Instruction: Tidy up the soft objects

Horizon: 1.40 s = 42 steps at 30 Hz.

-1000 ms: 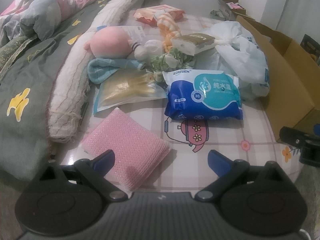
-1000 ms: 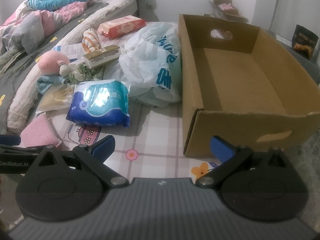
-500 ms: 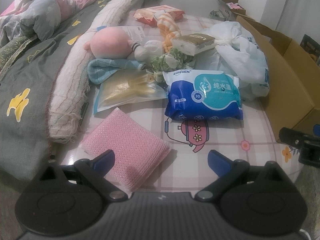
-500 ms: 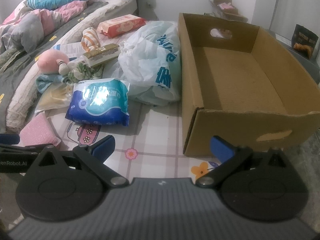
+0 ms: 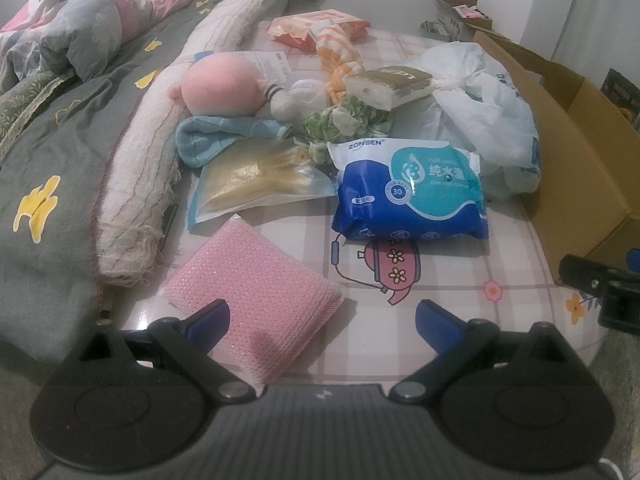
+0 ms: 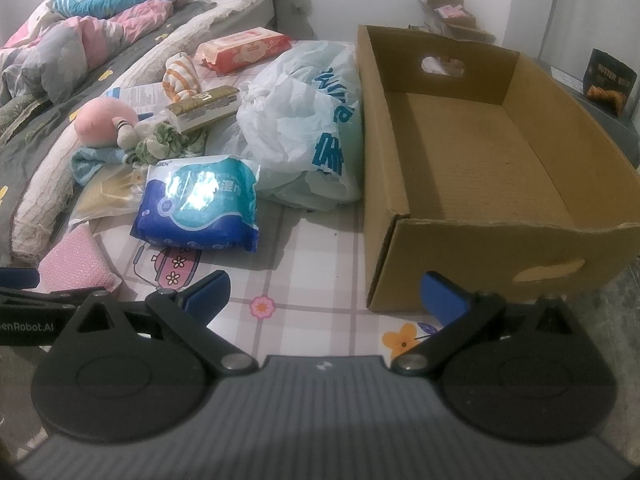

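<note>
a grey bedspread [image 5: 52, 168] is seen along the left of the patterned table [image 6: 312, 276], on which an open cardboard box [image 6: 472, 152] is set at the right. just left of it a white plastic bag [image 6: 304, 128] is heaped, then a blue wipes pack [image 5: 412, 192], a pink plush [image 5: 224, 88] and, nearest the left gripper [image 5: 322, 316], a pink mesh pad [image 5: 260, 296]. both it and the right gripper [image 6: 324, 292] are held spread with nothing grasped; the pad is perhaps just overlapped by one blue fingertip [image 5: 208, 316].
</note>
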Available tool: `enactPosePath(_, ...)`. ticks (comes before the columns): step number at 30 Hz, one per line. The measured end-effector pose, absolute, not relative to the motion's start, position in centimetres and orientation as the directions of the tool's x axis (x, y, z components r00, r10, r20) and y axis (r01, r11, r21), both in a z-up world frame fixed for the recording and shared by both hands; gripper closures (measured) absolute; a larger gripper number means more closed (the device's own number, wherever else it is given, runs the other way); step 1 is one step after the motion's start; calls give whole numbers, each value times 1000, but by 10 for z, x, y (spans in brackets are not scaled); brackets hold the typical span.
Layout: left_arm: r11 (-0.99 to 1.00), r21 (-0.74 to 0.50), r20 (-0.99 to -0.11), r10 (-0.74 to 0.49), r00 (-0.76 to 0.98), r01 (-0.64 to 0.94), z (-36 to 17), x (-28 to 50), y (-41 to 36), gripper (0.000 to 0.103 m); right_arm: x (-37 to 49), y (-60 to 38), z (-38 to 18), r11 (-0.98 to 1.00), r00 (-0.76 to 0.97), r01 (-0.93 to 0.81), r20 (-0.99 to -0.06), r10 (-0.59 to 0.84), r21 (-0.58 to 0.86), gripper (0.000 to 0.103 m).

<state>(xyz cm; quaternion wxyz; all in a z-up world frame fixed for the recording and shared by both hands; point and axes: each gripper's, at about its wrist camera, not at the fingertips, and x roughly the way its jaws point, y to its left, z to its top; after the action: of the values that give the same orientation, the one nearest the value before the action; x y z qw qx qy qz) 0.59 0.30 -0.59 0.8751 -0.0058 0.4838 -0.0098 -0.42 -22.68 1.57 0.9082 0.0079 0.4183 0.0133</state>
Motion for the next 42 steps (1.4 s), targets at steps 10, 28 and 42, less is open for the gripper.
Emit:
enactPosePath(10,1000,-20,-846,-23,532,11,-6,6,3,3,-4,-227,16,1000,650,-18,-759,31,25,1)
enactPosePath(28,1000,-17,-845,-22,534,13,-7,7,10,3,-4,-223,18,1000,648,-22,-761,30,21,1)
enactPosePath(42,1000,17,-798,10,603,7,0,-14,43,3,0,-209,28,991,680,-132,-724,115,33,1)
